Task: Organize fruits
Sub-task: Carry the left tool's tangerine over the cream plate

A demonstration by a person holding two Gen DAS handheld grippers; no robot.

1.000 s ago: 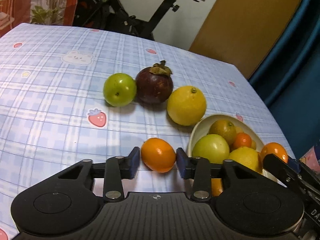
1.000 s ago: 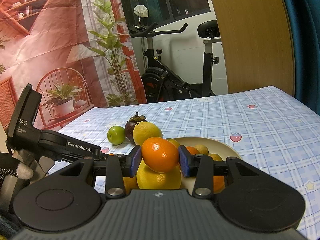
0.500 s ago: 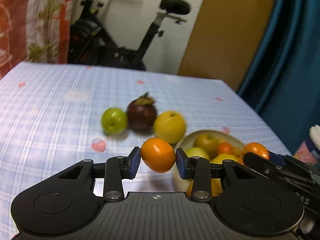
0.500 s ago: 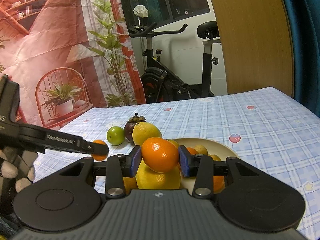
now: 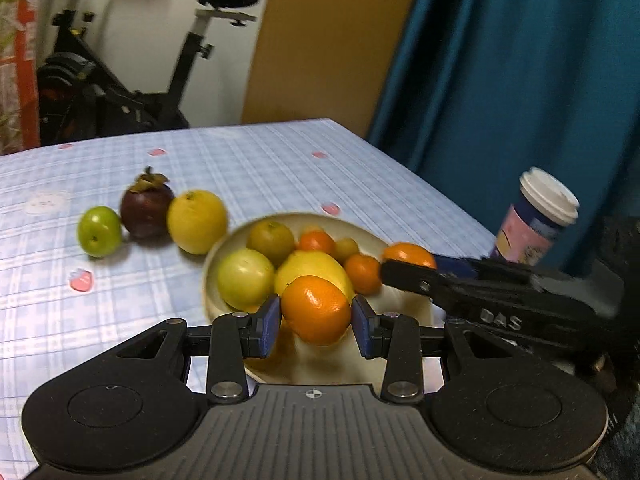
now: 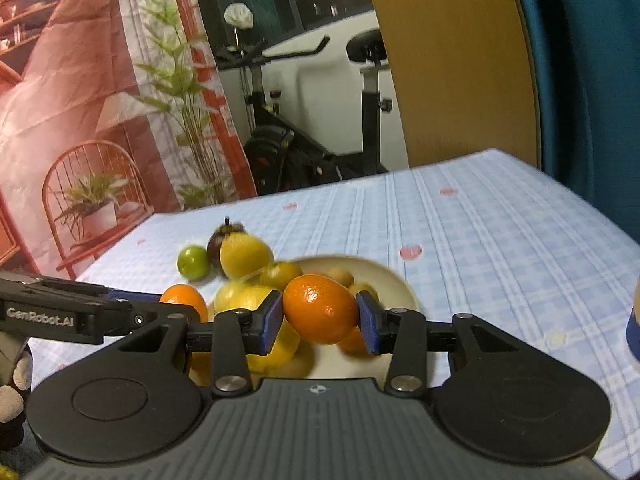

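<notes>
Nearest, in the left wrist view: left tongs [image 5: 316,316] closed narrow on a first orange [image 5: 316,310], blue pads pressed to both its ends, long axis running pad to pad with a slight tilt. Directly beyond and below that fruit, the cream bowl [image 5: 209,280], already heaped with yellow, green and small orange fruit. So probably a short drop ahead and down, onto the pile or into the bare near part of the bowl.

Likewise in the right wrist view: right tongs [image 6: 318,316] clamped narrow on a second orange [image 6: 320,308], long axis also across the pads, sloping down to the right. Same bowl just ahead and beneath, its bare rim [image 6: 400,286] a little to the right. Seemingly both loads poised over the near side of the bowl; impossible to say which is nearer. Risk, as a judgement: a round fruit set on that heap may roll off.

Readable writing: "DAS" in pale letters [image 5: 500,322] along the right tool's side, seen from the left camera; "GenRobot.AI" [image 6: 40,313] along the left tool's side, seen from the right camera.

Farther out on the checked bench [image 5: 280,168], left of the bowl: a lemon [image 5: 197,221] just beside the rim, then a mangosteen [image 5: 146,210] touching it, then a green fruit [image 5: 99,231], in a row and not yet gathered. Off to the right, a lidded paper cup [image 5: 540,216], print on it too blurred to read. Beyond the bench, an exercise bike [image 5: 120,80].
</notes>
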